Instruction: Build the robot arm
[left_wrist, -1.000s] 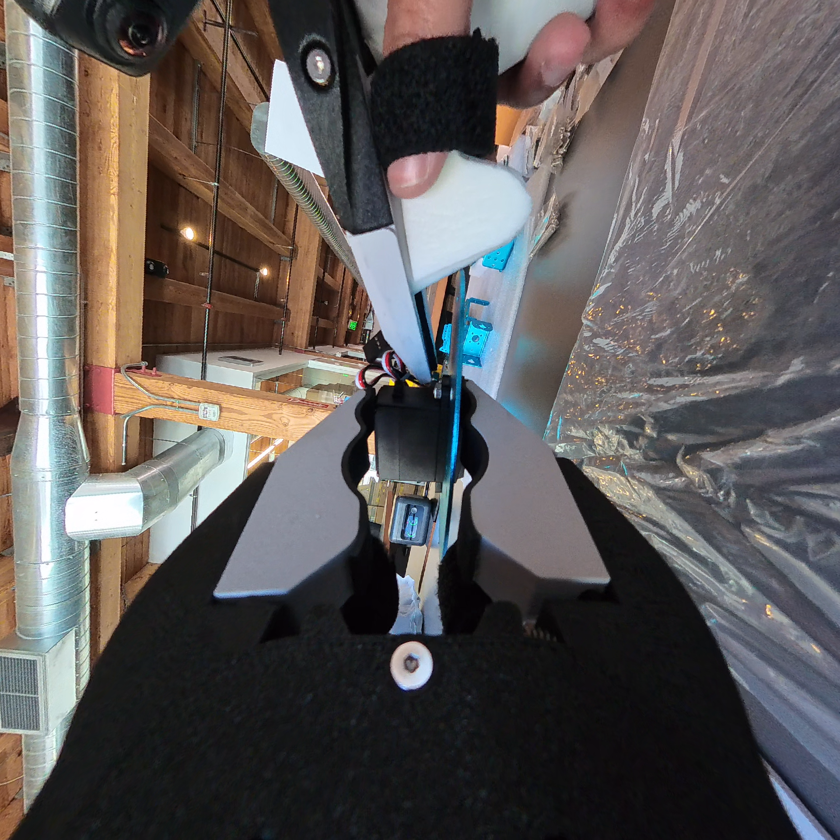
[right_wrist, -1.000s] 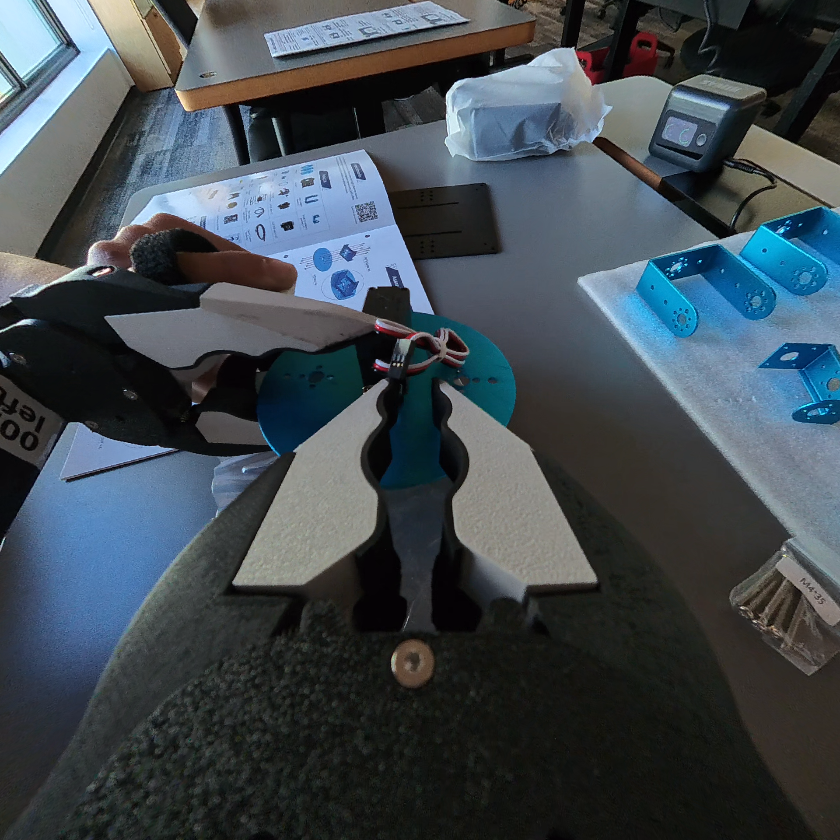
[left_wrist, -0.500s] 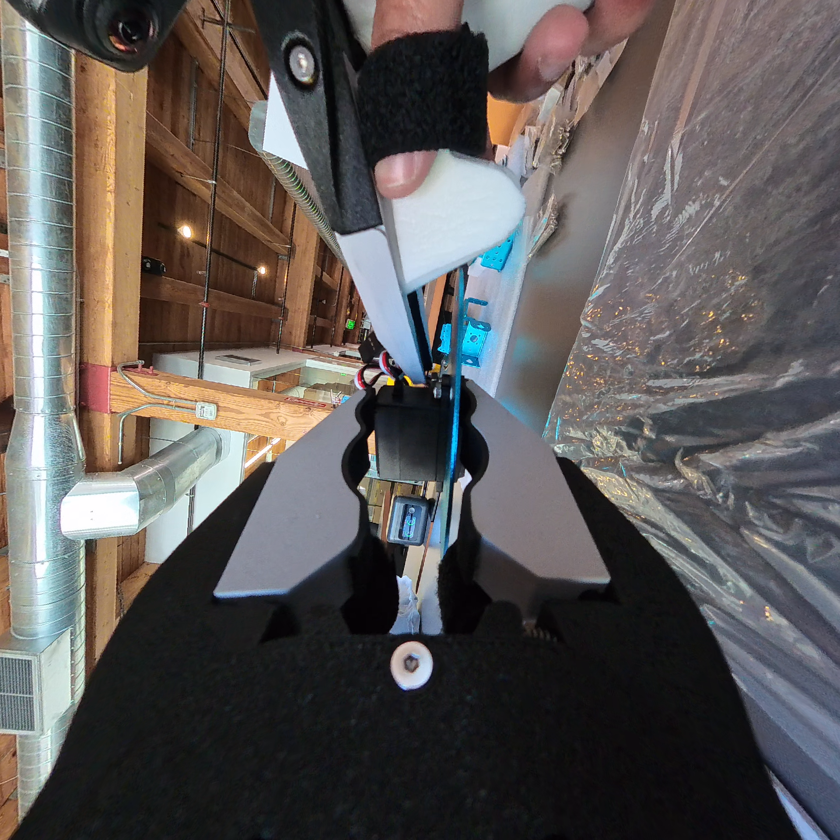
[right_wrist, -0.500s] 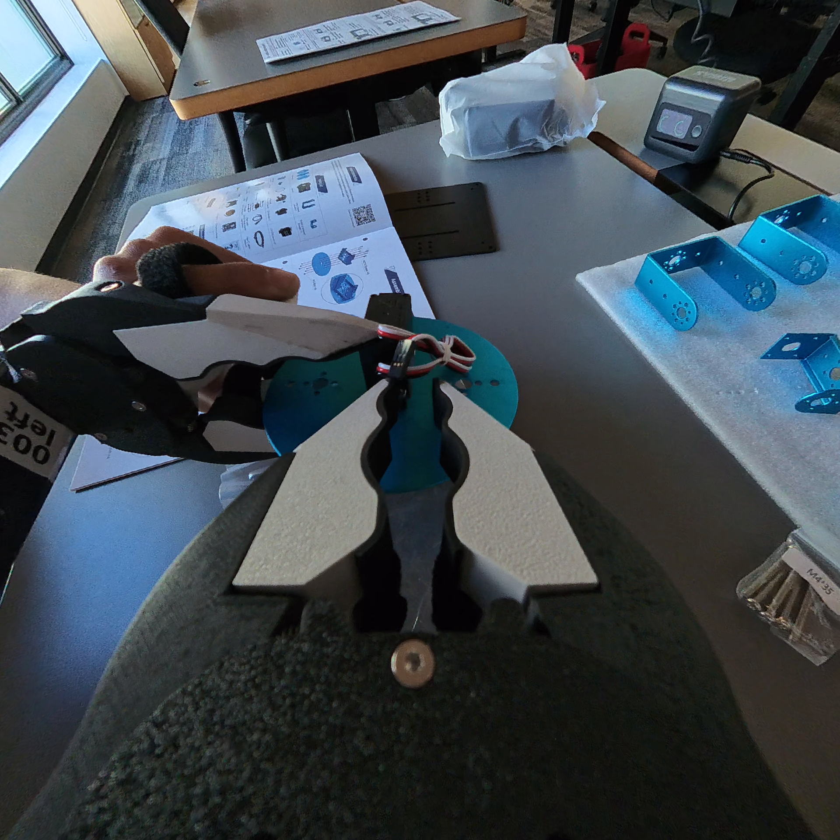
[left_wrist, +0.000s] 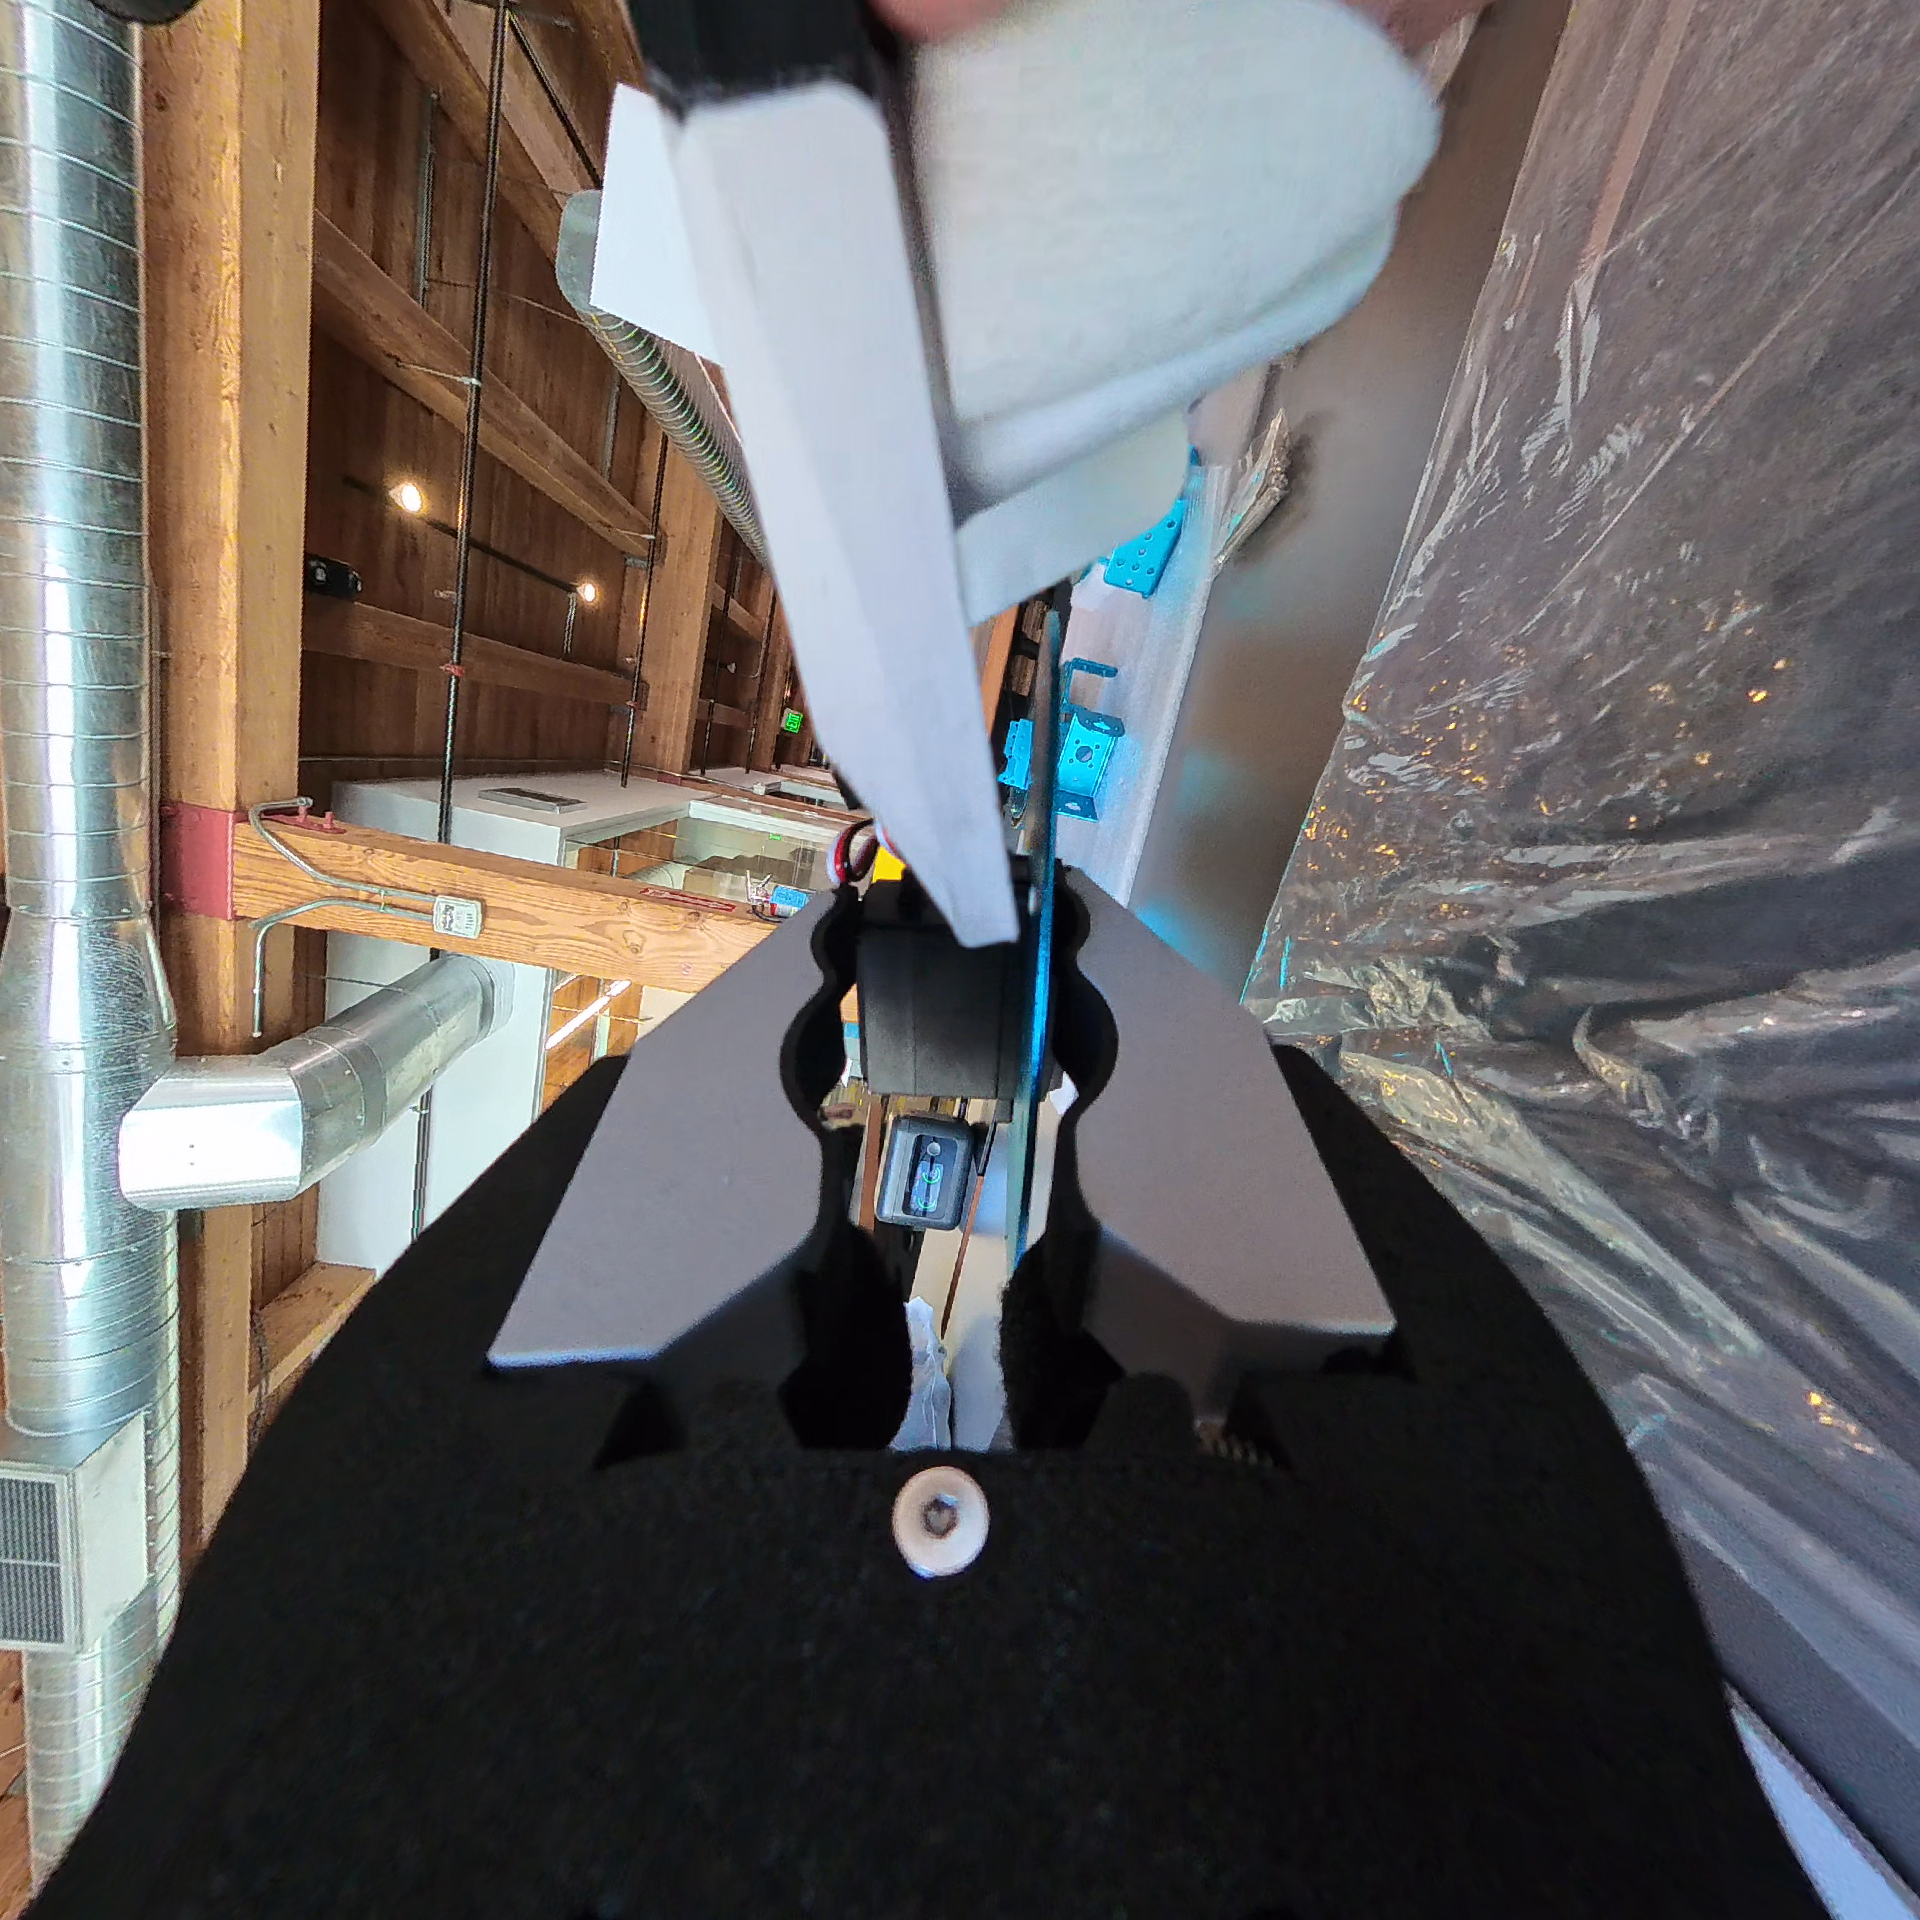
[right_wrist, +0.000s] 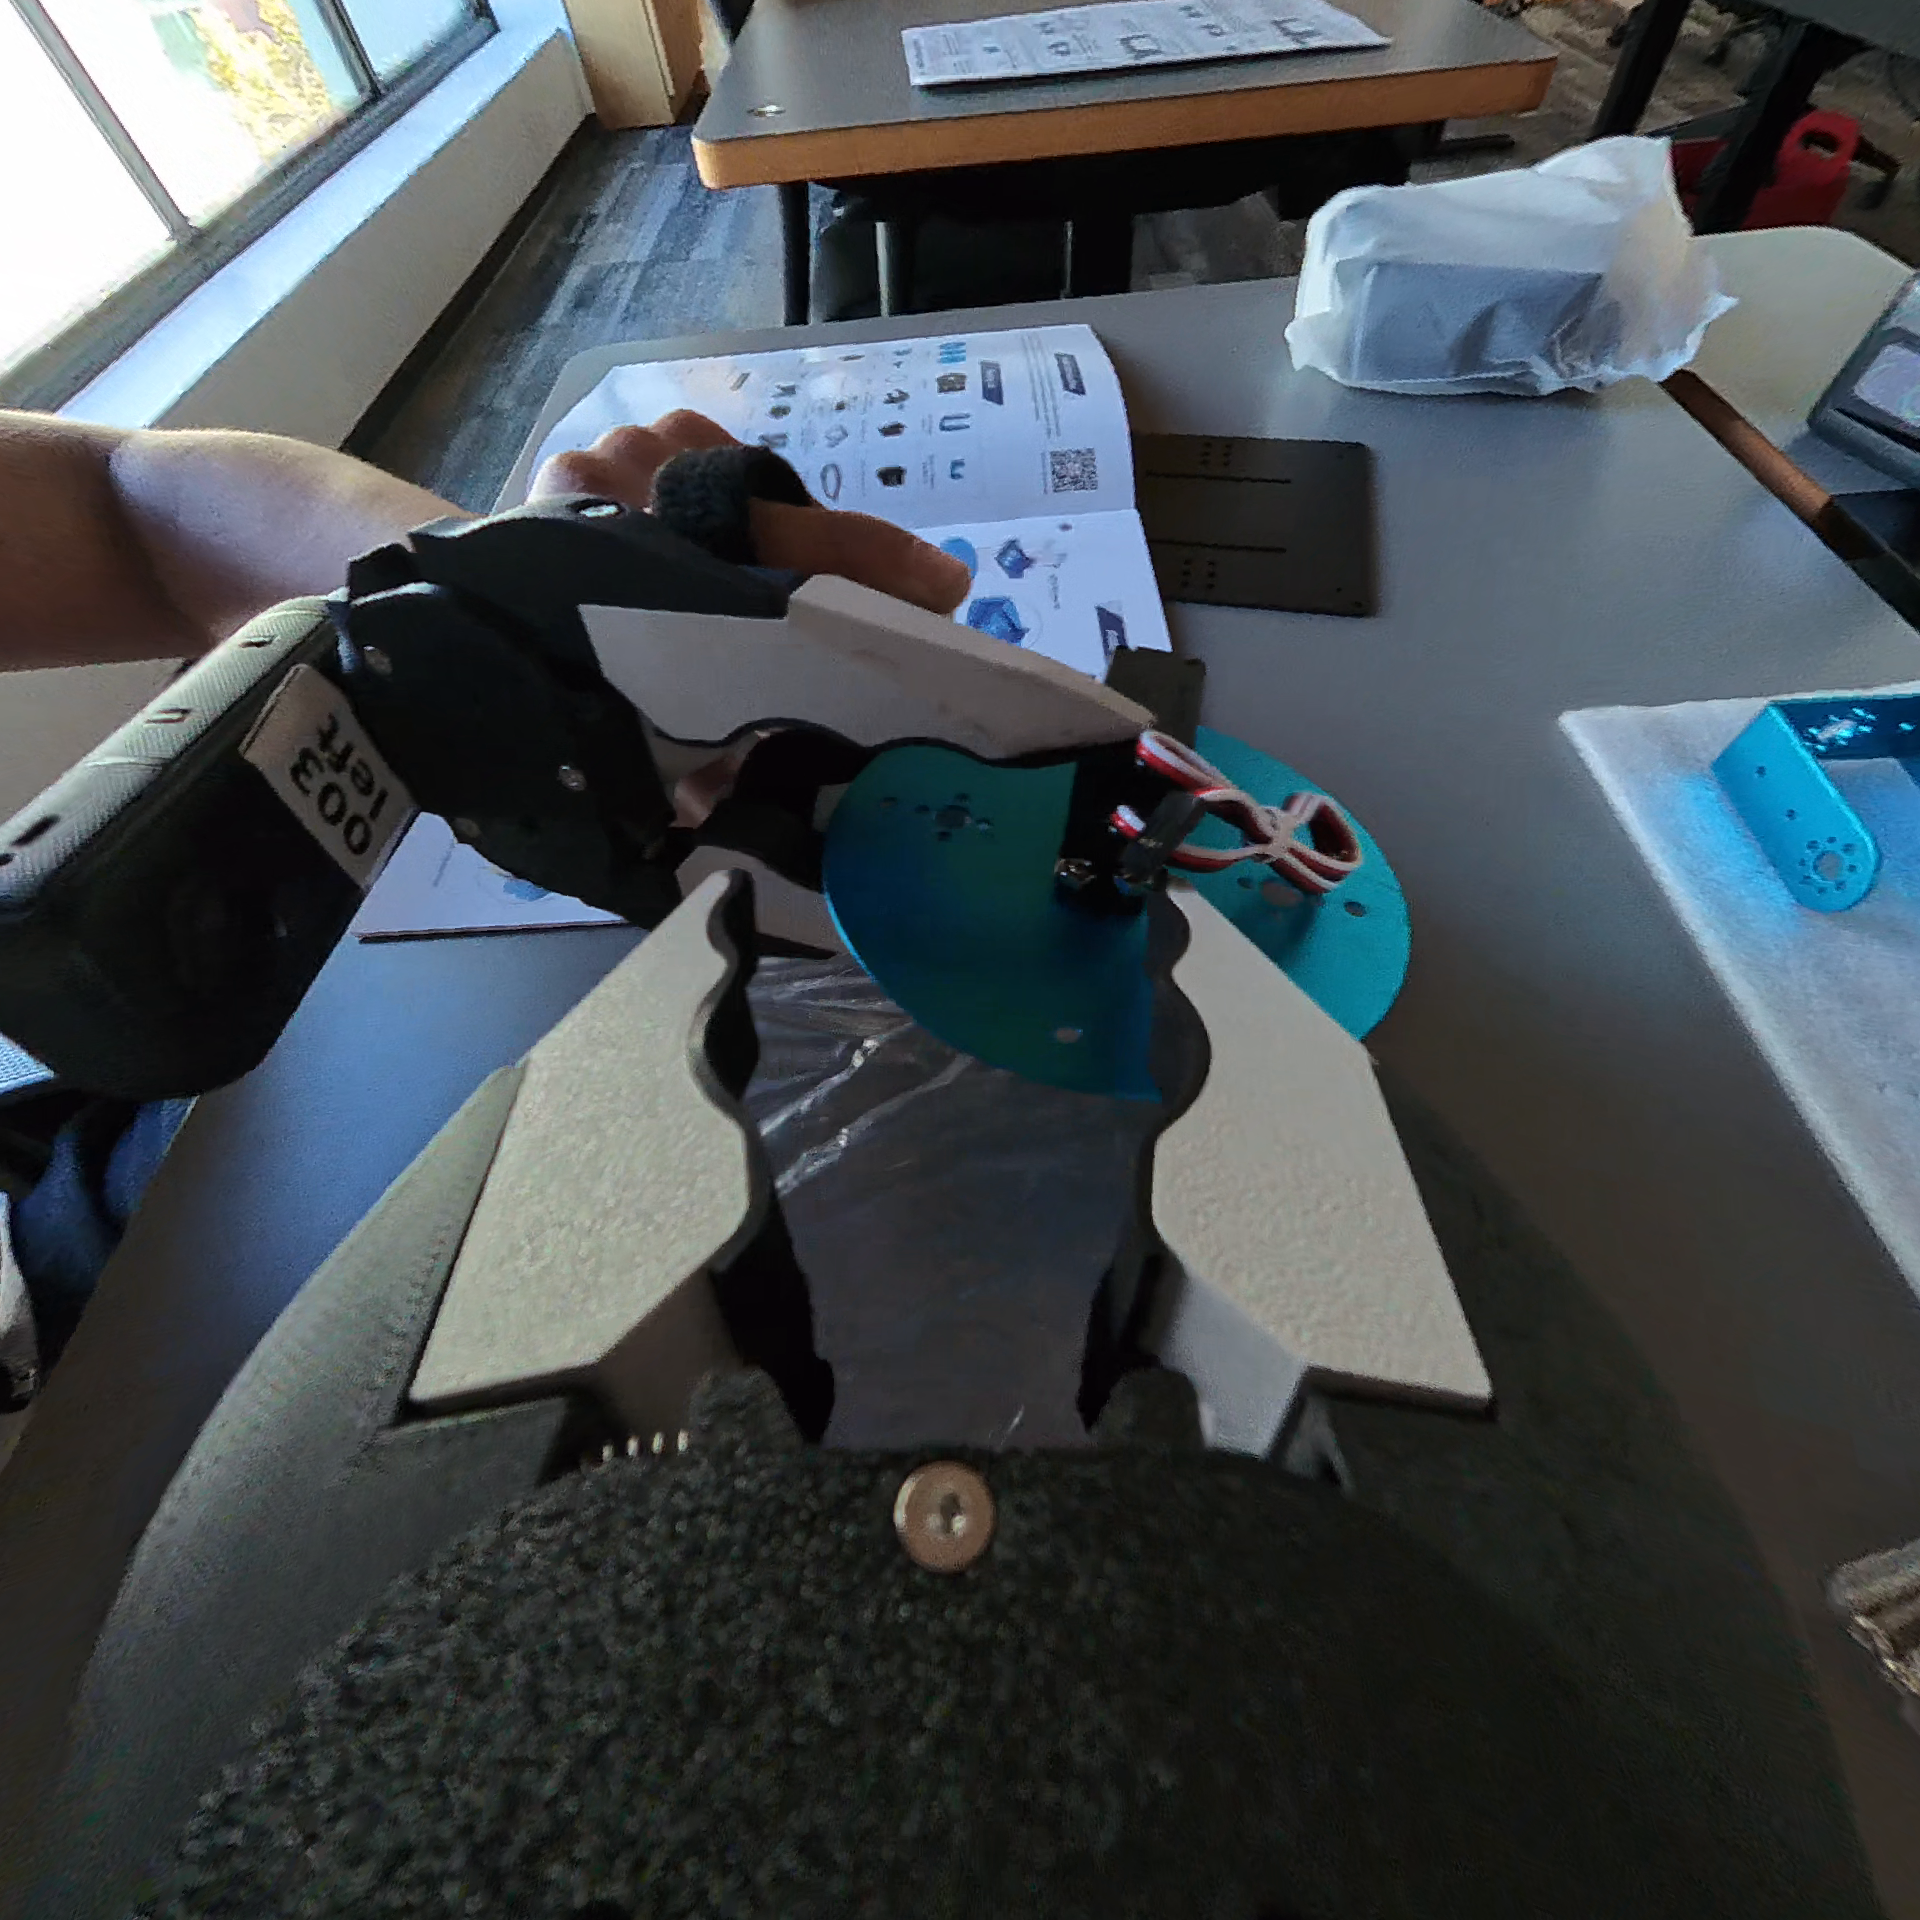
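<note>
Right claw (right_wrist: 951, 956) spread wide; left claw (left_wrist: 940, 982) nearly closed.

disc (right_wrist: 997, 997) on table (right_wrist: 1558, 831), booklet (right_wrist: 935, 436) behind

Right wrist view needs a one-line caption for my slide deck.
Open right tool beside a blue round plate with a black servo, both clamped edge-on by the left tool above a grey table.

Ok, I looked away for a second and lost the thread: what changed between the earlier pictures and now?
The right gripper opened its jaws wide; a second ago they stood nearly closed at the near edge of the blue disc. It also moved in closer to the left gripper. Unchanged: the left gripper stays shut on the black servo on the disc, held above the grey table.
</note>
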